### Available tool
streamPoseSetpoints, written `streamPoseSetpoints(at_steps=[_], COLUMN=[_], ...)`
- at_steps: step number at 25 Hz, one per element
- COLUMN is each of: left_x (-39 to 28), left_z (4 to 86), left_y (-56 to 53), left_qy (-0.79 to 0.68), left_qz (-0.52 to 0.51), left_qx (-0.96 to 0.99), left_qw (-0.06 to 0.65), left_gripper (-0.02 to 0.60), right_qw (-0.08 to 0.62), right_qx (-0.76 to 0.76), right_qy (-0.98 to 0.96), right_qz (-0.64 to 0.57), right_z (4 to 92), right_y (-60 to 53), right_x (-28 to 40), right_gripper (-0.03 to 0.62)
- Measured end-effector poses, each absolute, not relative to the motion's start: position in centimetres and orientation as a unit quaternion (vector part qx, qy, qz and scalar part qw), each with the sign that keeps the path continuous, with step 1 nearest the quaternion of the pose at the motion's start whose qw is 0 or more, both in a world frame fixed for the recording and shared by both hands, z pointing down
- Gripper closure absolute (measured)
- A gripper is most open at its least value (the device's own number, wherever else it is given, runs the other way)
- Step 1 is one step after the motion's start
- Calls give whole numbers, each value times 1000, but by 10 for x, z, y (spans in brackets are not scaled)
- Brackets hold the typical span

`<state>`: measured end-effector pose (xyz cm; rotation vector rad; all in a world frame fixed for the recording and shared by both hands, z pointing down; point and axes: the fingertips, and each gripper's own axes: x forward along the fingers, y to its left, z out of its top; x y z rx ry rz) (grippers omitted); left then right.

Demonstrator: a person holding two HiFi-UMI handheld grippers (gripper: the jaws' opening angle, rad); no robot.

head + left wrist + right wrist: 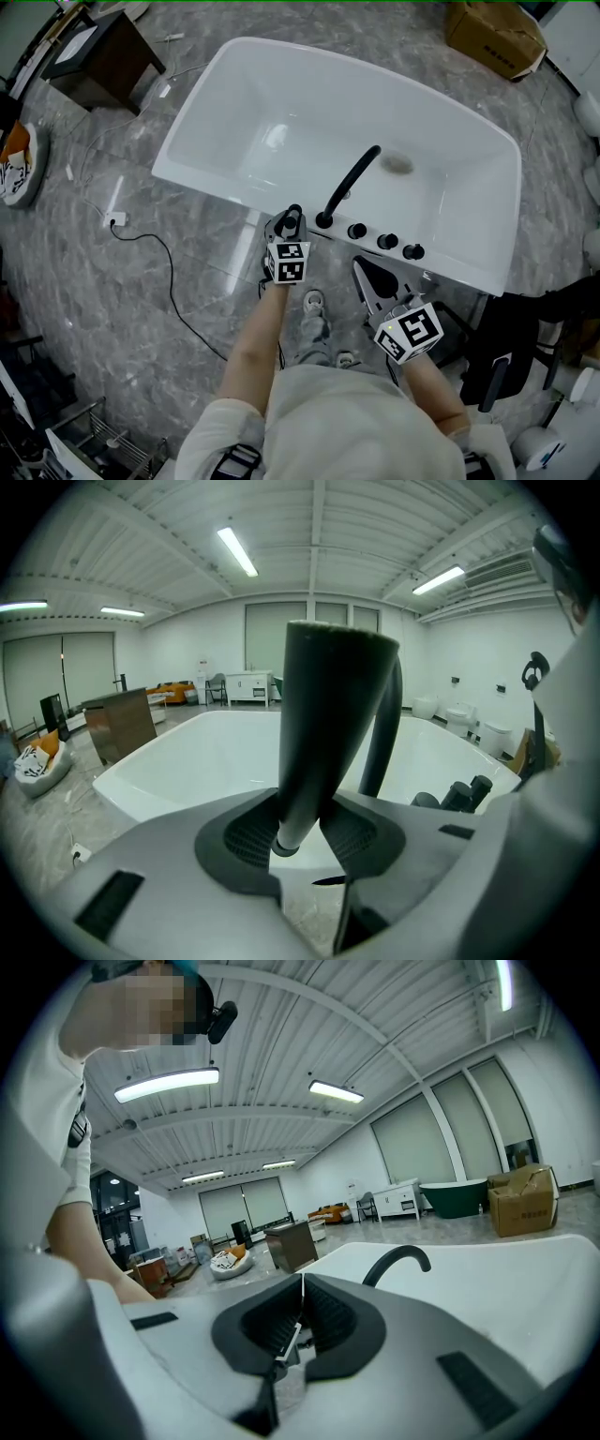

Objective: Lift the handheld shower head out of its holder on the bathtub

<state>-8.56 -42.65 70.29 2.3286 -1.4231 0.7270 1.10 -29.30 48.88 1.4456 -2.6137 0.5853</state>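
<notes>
The black, cone-shaped handheld shower head (328,714) stands upright between the pads of my left gripper (300,829), which is shut on its narrow lower end. The grey-ringed tip of the shower head hangs free below the pads. In the head view my left gripper (288,225) sits at the near rim of the white bathtub (202,183), just left of the curved black spout (352,180) and three black knobs (386,241). My right gripper (362,272) is shut on nothing, near the knobs. In the right gripper view its pads (281,1321) meet with nothing between them.
A dark wooden cabinet (101,58) stands at the far left and a cardboard box (495,36) at the far right. A black cable runs to a white socket (114,220) on the marble floor. Black equipment (499,349) stands at the tub's near right corner.
</notes>
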Motion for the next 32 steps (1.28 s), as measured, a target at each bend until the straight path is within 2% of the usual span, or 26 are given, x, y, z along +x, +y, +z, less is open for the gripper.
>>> streamPoseSetpoints(at_steps=[32], left_x=[-95], left_z=[535], left_y=[-252], left_qy=[-584], left_qz=[109], left_qx=[796], left_qw=[114], left_gripper=[439], right_qw=[-15], right_qx=[456], right_qy=[-883], right_qz=[111], right_z=[408], right_y=[-138], right_x=[42], right_gripper=[574])
